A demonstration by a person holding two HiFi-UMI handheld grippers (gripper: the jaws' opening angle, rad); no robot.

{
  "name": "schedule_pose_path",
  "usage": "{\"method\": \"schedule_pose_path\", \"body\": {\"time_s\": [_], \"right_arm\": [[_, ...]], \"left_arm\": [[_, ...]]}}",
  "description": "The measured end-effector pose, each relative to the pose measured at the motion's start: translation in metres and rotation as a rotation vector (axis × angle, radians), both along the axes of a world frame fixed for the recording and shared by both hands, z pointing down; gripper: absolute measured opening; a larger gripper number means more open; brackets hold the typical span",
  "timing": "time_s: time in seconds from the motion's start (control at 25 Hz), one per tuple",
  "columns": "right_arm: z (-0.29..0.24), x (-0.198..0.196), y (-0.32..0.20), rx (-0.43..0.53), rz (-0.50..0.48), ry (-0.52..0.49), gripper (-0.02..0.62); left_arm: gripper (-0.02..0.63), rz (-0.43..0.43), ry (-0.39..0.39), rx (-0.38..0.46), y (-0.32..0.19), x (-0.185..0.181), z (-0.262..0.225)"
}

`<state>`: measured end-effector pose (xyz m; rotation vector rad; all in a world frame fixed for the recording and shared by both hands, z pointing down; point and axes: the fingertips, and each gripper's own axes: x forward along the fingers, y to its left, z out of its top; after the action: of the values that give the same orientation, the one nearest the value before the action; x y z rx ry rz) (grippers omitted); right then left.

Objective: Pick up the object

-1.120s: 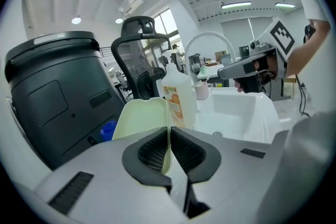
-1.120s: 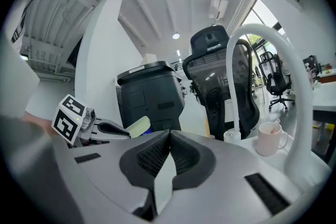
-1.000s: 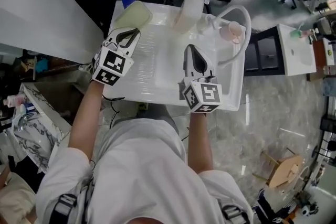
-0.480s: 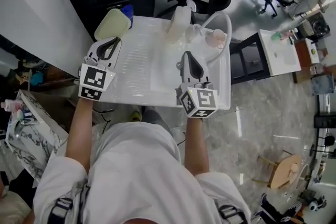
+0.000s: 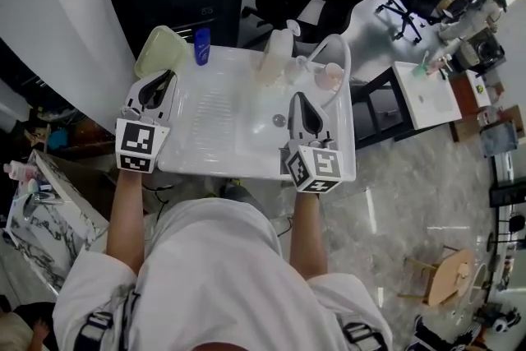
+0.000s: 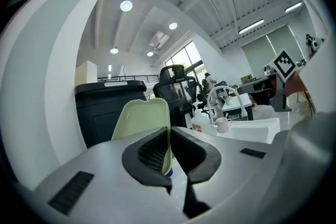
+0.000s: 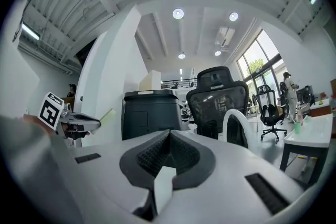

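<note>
Likely object: green tray (image 5: 159, 50), upper left of head view, at the table (image 5: 215, 113) corner beside a blue bottle (image 5: 201, 46). Probably light, stiff plastic and a bit slick; pinch its near rim. Left hand-held gripper (image 5: 168, 76) clenched, empty, just below the tray, seemingly apart. Right hand-held gripper (image 5: 297, 97) clenched, empty, mid-frame, well apart from it.

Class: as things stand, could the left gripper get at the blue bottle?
Probably yes: the left gripper sits close to the blue bottle with bare counter between them, though its shut jaws must open first.
</note>
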<state>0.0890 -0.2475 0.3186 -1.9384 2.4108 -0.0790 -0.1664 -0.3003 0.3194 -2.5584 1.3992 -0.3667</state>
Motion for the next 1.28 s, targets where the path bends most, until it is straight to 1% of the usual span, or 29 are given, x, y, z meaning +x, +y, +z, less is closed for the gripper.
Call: {"method": "schedule_pose_path", "body": {"time_s": [0.16, 0.36, 0.6, 0.76, 0.96, 1.28], "right_arm": [[-0.007, 0.001, 0.004, 0.014, 0.011, 0.006, 0.006], [-0.009, 0.001, 0.006, 0.016, 0.009, 0.015, 0.006], [-0.008, 0.004, 0.011, 0.021, 0.017, 0.024, 0.005], [-0.007, 0.007, 0.013, 0.025, 0.018, 0.034, 0.005], [-0.011, 0.012, 0.014, 0.036, 0.027, 0.044, 0.005], [-0.01, 0.009, 0.019, 0.035, 0.013, 0.054, 0.005]], "left_arm": [[0.035, -0.022, 0.044, -0.018, 0.008, -0.01, 0.001], [0.035, -0.033, 0.06, -0.004, 0.013, -0.014, -0.005], [0.035, -0.039, 0.036, 0.02, 0.016, -0.014, -0.005], [0.035, -0.043, 0.045, 0.013, 0.017, -0.012, -0.005], [0.035, -0.045, 0.033, 0.007, 0.019, -0.011, -0.005], [0.035, -0.051, 0.025, 0.011, 0.026, -0.016, -0.004]]}}
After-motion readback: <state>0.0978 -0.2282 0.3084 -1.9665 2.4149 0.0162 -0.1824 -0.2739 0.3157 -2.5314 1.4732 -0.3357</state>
